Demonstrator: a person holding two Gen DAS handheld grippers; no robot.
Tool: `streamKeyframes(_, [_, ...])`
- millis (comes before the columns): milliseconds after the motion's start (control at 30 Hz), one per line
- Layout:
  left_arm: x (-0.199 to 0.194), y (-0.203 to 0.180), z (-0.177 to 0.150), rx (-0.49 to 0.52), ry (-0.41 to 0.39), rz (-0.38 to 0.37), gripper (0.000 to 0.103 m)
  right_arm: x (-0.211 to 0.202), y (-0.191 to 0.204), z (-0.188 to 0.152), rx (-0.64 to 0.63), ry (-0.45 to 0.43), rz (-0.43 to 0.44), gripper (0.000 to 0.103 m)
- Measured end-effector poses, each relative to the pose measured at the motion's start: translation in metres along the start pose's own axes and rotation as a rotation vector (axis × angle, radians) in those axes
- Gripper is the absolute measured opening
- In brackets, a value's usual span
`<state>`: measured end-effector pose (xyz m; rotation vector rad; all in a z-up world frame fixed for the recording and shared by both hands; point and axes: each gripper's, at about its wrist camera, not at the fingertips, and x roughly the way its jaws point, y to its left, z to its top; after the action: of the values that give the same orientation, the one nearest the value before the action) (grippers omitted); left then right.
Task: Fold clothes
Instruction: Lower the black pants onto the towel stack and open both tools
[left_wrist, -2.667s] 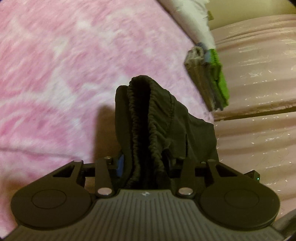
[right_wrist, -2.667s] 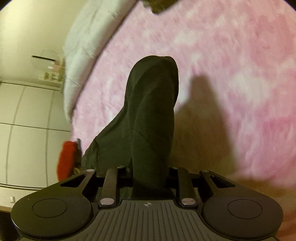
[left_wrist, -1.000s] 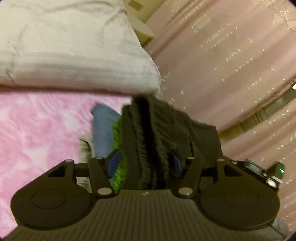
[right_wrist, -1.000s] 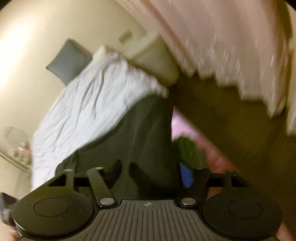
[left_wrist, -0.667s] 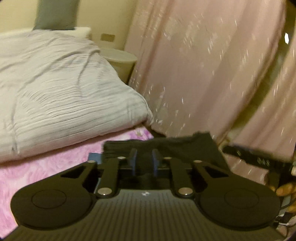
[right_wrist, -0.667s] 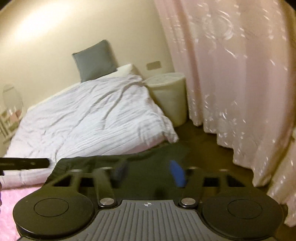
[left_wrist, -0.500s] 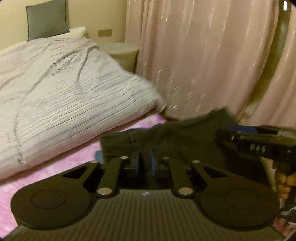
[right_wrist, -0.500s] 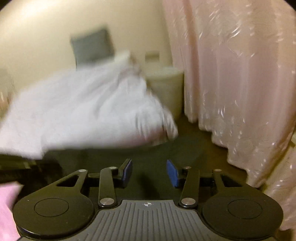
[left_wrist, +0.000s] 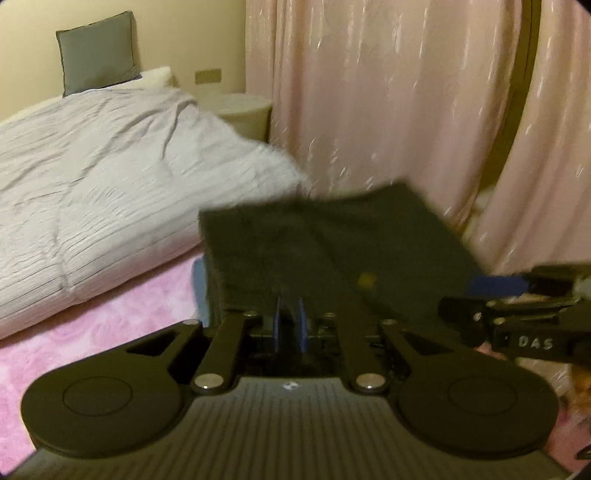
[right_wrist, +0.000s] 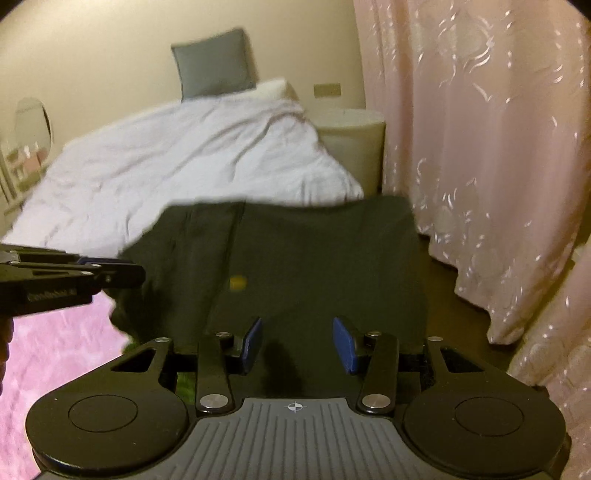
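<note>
Your left tool (left_wrist: 289, 320) pinched narrow on the near edge of the black garment (left_wrist: 332, 247), your right tool (right_wrist: 297, 341) wide, pads clear of the cloth, garment spread flat at the corner of the pink bed (left_wrist: 110, 325), white duvet (left_wrist: 92, 166) beyond.

Home bedroom: white duvet (right_wrist: 192, 158) covering bed, grey cushion (right_wrist: 212, 68) leaning on wall, pink curtains (right_wrist: 480, 129) hanging.
</note>
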<state>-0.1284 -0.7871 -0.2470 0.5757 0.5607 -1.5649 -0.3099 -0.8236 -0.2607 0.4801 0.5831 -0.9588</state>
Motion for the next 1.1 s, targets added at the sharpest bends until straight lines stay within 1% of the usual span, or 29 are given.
streamKeyframes(33, [0.006,0.001,-0.004,0.001,0.005,0.014,0.009,0.007,0.003,-0.004,-0.012,0.021,-0.008,0.046])
streamKeyframes(100, [0.015,0.006,-0.006,-0.016,0.008,0.017,0.008,0.021,0.009,-0.01,-0.051,0.041,-0.022,0.046])
streamKeyframes(167, [0.019,0.007,-0.005,-0.024,0.005,0.025,0.008,0.028,0.015,-0.013,-0.083,0.034,-0.04,0.046])
streamKeyframes(267, [0.014,0.004,-0.001,-0.044,0.014,0.042,0.008,0.023,0.018,-0.01,-0.083,0.028,-0.047,0.046])
streamKeyframes(400, [-0.009,-0.006,0.0,-0.077,0.023,0.07,0.008,0.005,0.019,-0.012,-0.052,0.014,-0.032,0.046])
streamKeyframes(433, [-0.014,-0.008,-0.002,-0.087,0.03,0.084,0.01,0.002,0.018,-0.013,-0.037,0.016,-0.036,0.047])
streamKeyframes(500, [-0.025,-0.012,-0.004,-0.109,0.044,0.111,0.016,-0.006,0.017,-0.017,-0.003,0.019,-0.04,0.048])
streamKeyframes(533, [-0.028,-0.013,-0.005,-0.124,0.057,0.118,0.022,-0.01,0.015,-0.018,0.016,0.02,-0.04,0.056])
streamKeyframes(567, [-0.032,-0.014,-0.007,-0.141,0.072,0.122,0.027,-0.014,0.014,-0.02,0.035,0.021,-0.04,0.069])
streamKeyframes(600, [-0.035,-0.015,-0.009,-0.155,0.084,0.12,0.028,-0.018,0.013,-0.021,0.054,0.022,-0.041,0.071])
streamKeyframes(667, [-0.042,-0.019,-0.015,-0.169,0.099,0.12,0.03,-0.027,0.013,-0.025,0.072,0.005,-0.044,0.071])
streamKeyframes(833, [-0.055,-0.026,-0.026,-0.167,0.133,0.161,0.035,-0.042,0.013,-0.031,0.118,0.022,-0.056,0.071])
streamKeyframes(1033, [-0.069,-0.032,-0.036,-0.149,0.144,0.192,0.043,-0.055,0.015,-0.043,0.157,0.044,-0.076,0.071])
streamKeyframes(1100, [-0.072,-0.033,-0.039,-0.152,0.149,0.197,0.044,-0.059,0.016,-0.048,0.161,0.049,-0.085,0.071])
